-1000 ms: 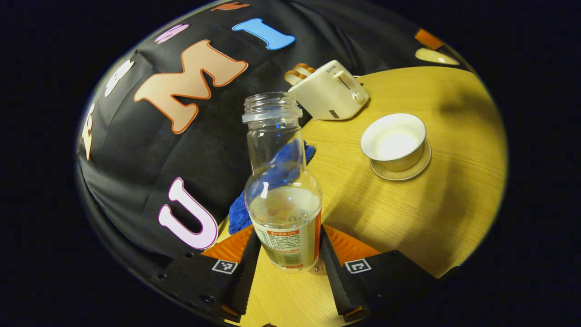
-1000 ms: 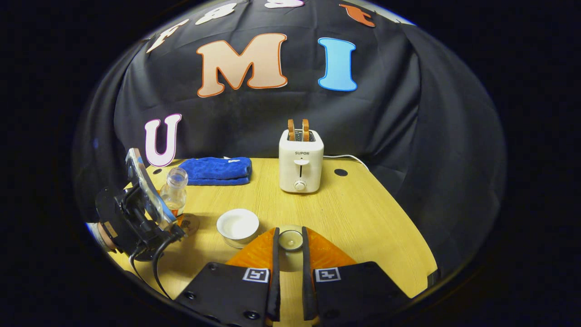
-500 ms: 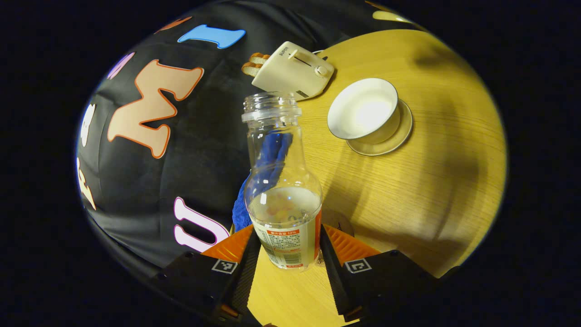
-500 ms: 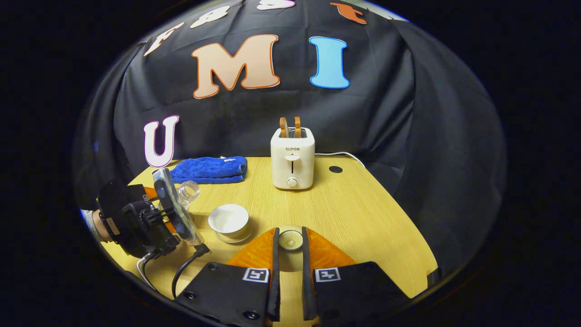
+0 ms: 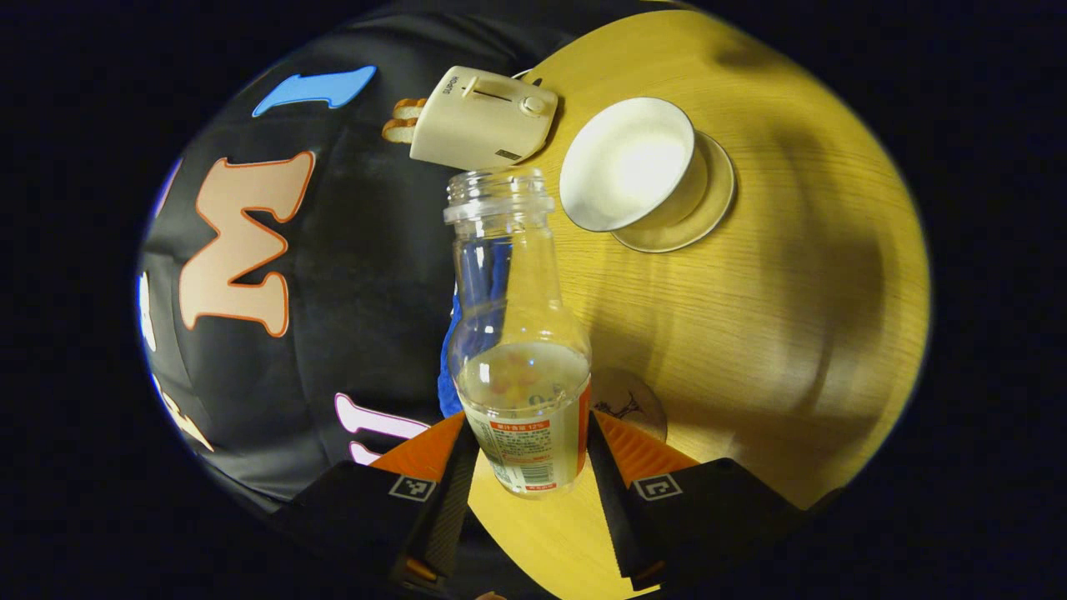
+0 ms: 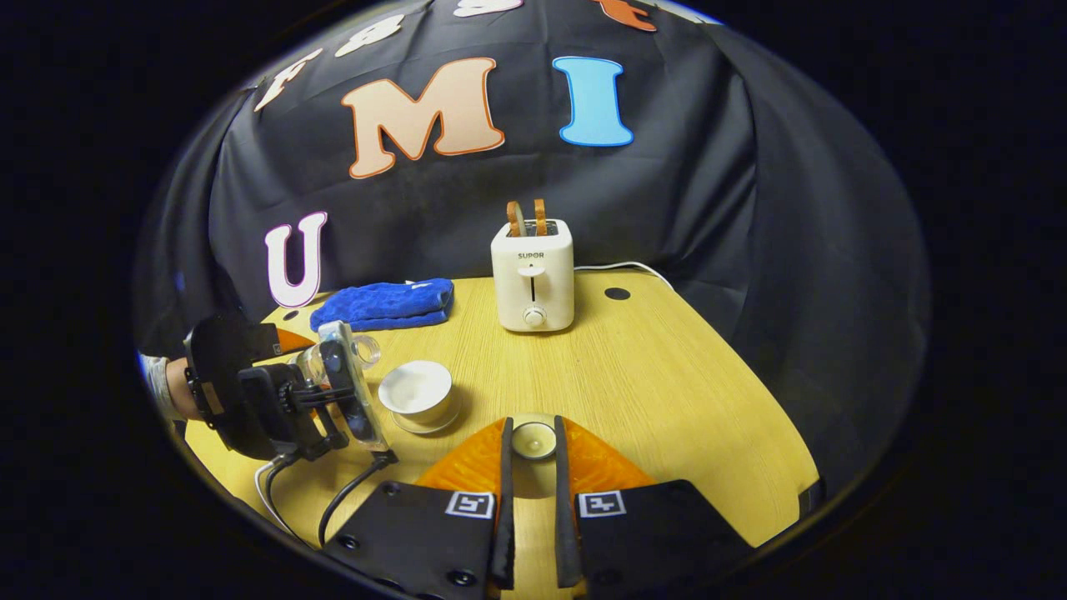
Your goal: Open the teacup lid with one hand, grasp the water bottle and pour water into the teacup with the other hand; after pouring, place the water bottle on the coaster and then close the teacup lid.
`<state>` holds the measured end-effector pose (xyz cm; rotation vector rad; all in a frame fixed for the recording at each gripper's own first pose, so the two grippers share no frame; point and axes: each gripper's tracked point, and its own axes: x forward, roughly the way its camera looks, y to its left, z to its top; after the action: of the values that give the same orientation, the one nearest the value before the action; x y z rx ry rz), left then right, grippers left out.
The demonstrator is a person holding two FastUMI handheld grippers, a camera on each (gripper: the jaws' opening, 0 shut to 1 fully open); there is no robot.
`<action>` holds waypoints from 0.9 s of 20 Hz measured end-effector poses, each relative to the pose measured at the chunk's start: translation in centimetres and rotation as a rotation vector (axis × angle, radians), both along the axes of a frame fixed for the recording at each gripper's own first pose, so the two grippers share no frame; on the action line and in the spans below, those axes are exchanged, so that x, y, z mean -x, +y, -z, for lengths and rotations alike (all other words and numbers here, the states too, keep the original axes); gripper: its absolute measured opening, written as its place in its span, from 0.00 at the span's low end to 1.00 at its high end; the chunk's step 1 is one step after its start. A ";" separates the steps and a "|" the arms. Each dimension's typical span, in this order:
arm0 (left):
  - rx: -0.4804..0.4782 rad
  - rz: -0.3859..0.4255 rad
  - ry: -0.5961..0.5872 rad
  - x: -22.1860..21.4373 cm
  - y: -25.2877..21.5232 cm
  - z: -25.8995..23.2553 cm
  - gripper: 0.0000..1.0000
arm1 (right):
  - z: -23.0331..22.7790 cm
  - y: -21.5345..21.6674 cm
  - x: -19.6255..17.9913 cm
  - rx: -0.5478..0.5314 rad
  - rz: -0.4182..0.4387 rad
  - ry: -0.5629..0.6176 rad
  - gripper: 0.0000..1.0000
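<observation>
While the lid [image 6: 533, 439] sits nearest in the right gripper view, pinched between the nearly closed jaws of my right gripper [image 6: 531, 508], I hold it low and to the near right of the teacup so that the cup's mouth is free and the lid is ready for the closing step. To the left and slightly farther, my left gripper [image 5: 525, 483] has its jaws pressed on the labelled lower body of the water bottle [image 5: 518, 350]; I judge the low grip leaves the neck free to swing over the cup. In the right gripper view the bottle lies tipped toward the right, its uncapped mouth close beside the rim of the teacup [image 6: 415, 389]. A little liquid sits in the bottle's lower part; whether any is flowing I cannot tell. The teacup stands open on its saucer [image 5: 708, 204] on the surface [image 6: 667, 392], so pouring appears to be the step in hand. A round coaster [image 5: 629, 400] lies just beside the left jaws, near for setting the bottle down. Farther off stand a blue towel [image 6: 385, 303] at the left and a toaster [image 6: 533, 277] at the far middle.
</observation>
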<state>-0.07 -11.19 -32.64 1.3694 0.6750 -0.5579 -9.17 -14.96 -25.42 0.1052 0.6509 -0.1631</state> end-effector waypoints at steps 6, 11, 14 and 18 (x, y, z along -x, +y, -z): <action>-0.114 0.068 0.021 -0.6 0.0 -0.6 0.70 | 0.8 0.4 0.8 -0.045 -0.009 -0.002 0.24; -0.200 0.111 0.038 -1.4 0.0 -0.9 0.70 | 1.0 0.7 1.3 -0.065 -0.026 -0.004 0.23; -0.248 0.144 0.044 -1.6 -0.2 -1.2 0.71 | 1.3 1.0 1.5 -0.078 -0.035 0.000 0.20; -0.302 0.185 0.047 -2.1 -0.7 -1.4 0.71 | 1.4 1.2 1.8 -0.094 -0.047 -0.001 0.23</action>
<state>2.01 -11.88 -31.21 1.7183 0.6939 -0.6556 -10.93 -13.72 -26.80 0.1800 0.6594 -0.0878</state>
